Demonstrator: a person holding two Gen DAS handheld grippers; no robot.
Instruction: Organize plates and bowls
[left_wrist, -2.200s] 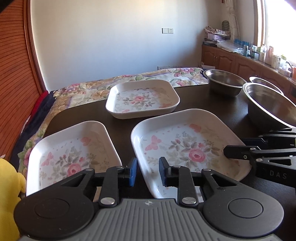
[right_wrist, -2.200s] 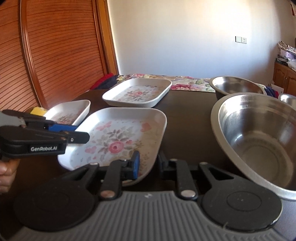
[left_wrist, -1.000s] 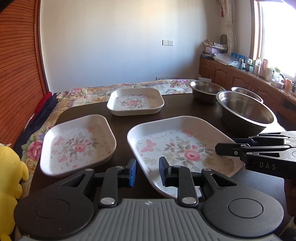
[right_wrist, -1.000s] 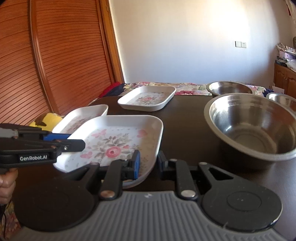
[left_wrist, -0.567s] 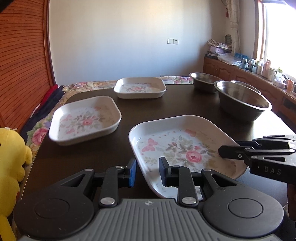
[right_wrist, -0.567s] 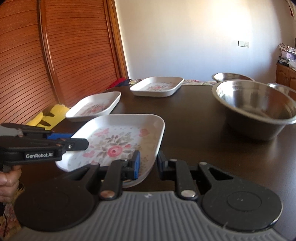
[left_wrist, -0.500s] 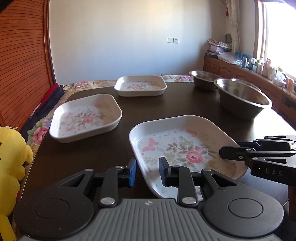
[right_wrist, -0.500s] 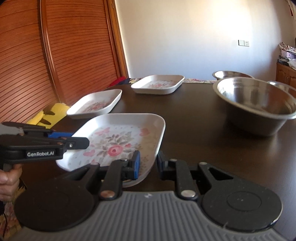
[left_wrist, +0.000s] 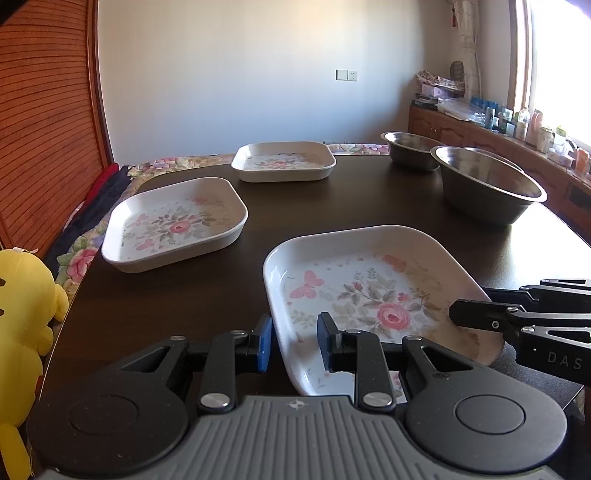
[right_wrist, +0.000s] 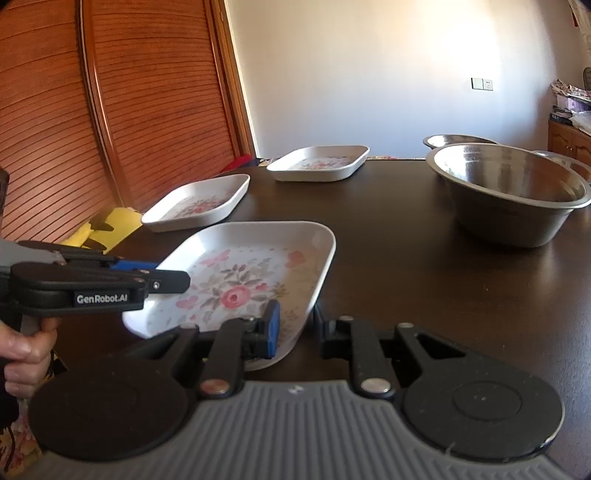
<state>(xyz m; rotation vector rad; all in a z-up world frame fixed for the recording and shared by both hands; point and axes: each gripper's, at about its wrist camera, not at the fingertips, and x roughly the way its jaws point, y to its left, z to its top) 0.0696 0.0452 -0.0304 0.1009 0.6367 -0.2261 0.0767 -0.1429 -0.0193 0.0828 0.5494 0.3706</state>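
Observation:
A large white plate with a rose pattern (left_wrist: 369, 295) hangs just above the near part of the dark table (left_wrist: 332, 206), held at two sides. My left gripper (left_wrist: 295, 341) is shut on its near left rim. My right gripper (right_wrist: 295, 326) is shut on the rim at the plate's (right_wrist: 240, 280) near right corner. A mid-sized floral plate (left_wrist: 173, 225) lies at the left and a third floral plate (left_wrist: 284, 160) at the far middle. A big steel bowl (left_wrist: 487, 192) and a smaller one (left_wrist: 410, 146) stand at the right.
A yellow plush toy (left_wrist: 22, 295) sits off the table's left edge. A person's hand (right_wrist: 22, 347) grips the left tool's handle. Another steel bowl (right_wrist: 565, 157) shows behind the big one. A wooden slatted door stands on the left, and cluttered cabinets line the right wall.
Both grippers have drawn back toward the table's near edge with the large plate between them. The other plates and the bowls now lie farther off.

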